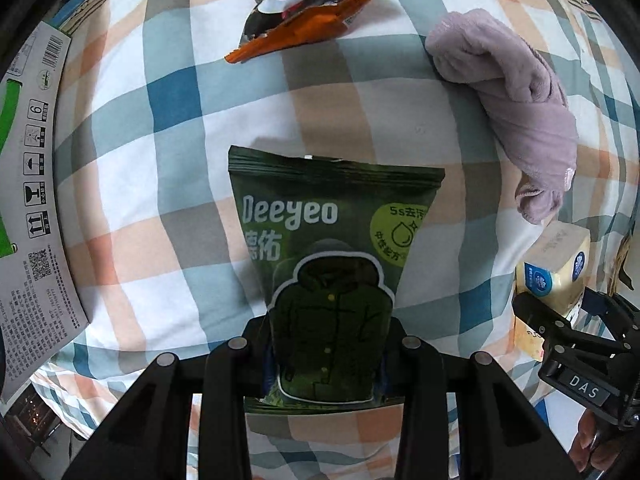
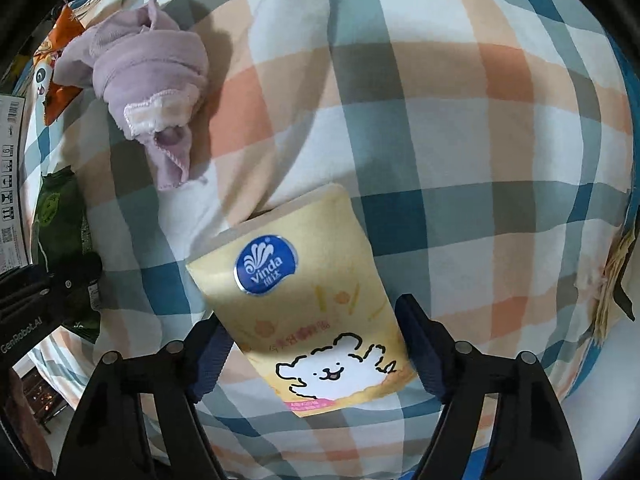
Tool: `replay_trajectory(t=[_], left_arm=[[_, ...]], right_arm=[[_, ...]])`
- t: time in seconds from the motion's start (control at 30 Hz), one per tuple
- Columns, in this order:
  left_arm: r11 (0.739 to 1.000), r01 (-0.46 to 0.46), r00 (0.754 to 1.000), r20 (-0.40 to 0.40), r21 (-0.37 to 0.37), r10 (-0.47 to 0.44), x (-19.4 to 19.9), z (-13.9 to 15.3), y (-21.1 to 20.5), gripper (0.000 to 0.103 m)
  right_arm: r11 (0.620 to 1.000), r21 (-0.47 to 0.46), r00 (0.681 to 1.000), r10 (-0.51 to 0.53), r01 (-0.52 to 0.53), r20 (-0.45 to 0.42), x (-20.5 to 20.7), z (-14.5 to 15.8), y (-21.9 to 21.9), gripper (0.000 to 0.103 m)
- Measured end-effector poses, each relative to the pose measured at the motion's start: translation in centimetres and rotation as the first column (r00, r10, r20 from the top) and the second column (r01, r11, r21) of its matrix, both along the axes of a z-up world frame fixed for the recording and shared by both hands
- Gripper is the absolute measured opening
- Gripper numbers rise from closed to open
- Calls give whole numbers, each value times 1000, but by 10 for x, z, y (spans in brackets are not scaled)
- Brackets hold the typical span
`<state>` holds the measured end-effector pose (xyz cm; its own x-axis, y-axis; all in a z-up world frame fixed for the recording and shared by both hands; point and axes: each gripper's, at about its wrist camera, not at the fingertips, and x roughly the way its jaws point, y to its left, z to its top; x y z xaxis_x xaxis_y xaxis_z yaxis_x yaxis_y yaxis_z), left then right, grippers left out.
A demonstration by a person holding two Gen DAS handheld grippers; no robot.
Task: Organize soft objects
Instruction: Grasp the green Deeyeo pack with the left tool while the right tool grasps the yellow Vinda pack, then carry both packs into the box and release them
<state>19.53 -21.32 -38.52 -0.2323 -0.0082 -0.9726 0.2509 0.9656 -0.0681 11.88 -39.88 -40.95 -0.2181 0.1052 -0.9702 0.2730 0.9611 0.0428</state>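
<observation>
Plaid sheet (image 1: 168, 184): towel (image 1: 516, 112), snack bag (image 1: 304, 28) beyond tool-held pkts.

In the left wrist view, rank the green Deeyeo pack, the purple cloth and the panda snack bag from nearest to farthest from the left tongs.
1. Green Deeyeo pack, gripped in the left tongs.
2. Purple cloth, ahead to the right.
3. Panda snack bag, far ahead at the top.
</observation>
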Motion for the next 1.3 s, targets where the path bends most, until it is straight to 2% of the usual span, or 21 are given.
replay_trajectory(t=[0.23, 0.37, 0.5, 0.6, 0.7, 0.9, 1.07, 1.17, 1.3], left_arm=[[1000, 5, 999, 43, -31, -4, -6, 23, 15, 31], [997, 3, 997, 81, -78, 3, -9, 52, 25, 31], [988, 3, 989, 146, -154, 20, -10, 100, 44, 31], [977, -5, 978, 203, -213, 49, -10, 142, 73, 31], [971, -16, 962, 260, -238, 80, -13, 176, 111, 31], [971, -65, 919, 365, -229, 148, 6, 239, 208, 30], [975, -130, 895, 403, -178, 193, 34, 251, 289, 30], [978, -162, 890, 409, -135, 204, 48, 238, 326, 30], [978, -194, 896, 392, -81, 210, 69, 213, 362, 30]], right_arm=[[1000, -17, 1000, -9, 10, 14, 1, 13, 7, 74], [999, -7, 998, -30, 31, 60, 0, 44, 20, 72], [1000, 11, 990, -26, 25, 135, 4, 88, 42, 72], [999, 38, 980, -11, 4, 201, 13, 126, 66, 71], [997, 74, 962, 7, -29, 272, 23, 167, 96, 71], [981, 133, 915, 76, -139, 396, 50, 228, 185, 71], [957, 161, 891, 152, -241, 428, 74, 249, 276, 71], [954, 154, 890, 174, -259, 421, 89, 247, 318, 71], [961, 126, 899, 179, -248, 399, 111, 231, 361, 71]])
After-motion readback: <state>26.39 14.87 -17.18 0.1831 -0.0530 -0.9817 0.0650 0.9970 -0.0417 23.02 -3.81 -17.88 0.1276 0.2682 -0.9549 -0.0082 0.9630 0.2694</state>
